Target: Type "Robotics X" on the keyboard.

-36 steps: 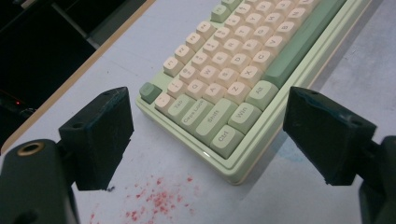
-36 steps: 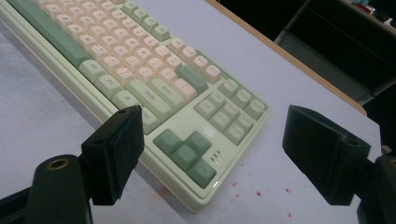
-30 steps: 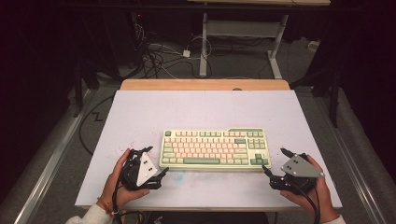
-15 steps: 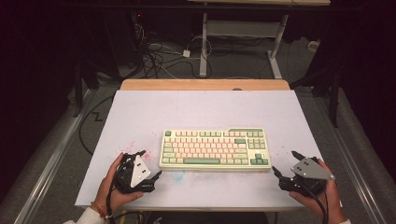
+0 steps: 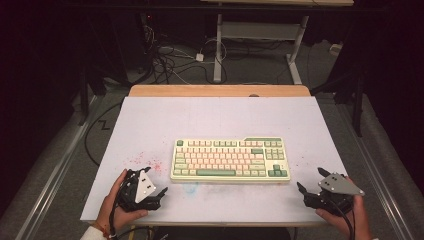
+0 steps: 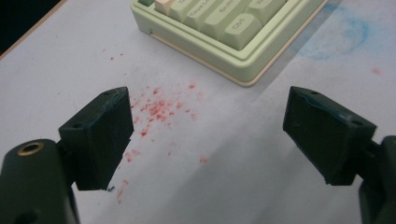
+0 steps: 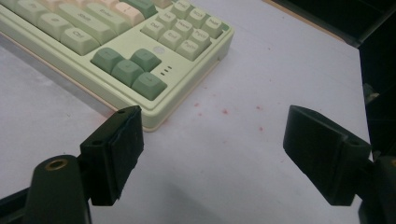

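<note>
High view: keyboard lies flat at mid-table, untouched; any grasp or lift of it is, by my judgement, not yet begun. My left gripper sits off its near-left corner, my right gripper off its near-right corner. Both jaw pairs are spread wide, empty, apart from the keyboard, aimed toward it.

A pale green keyboard of smooth, faintly glossy plastic sits at centre frame on a matt white table speckled with red and blue smudges, a bare wood strip edging its top. At lower left and lower right, the left gripper and right gripper show matt black plastic jaws and flat grey plates.
</note>
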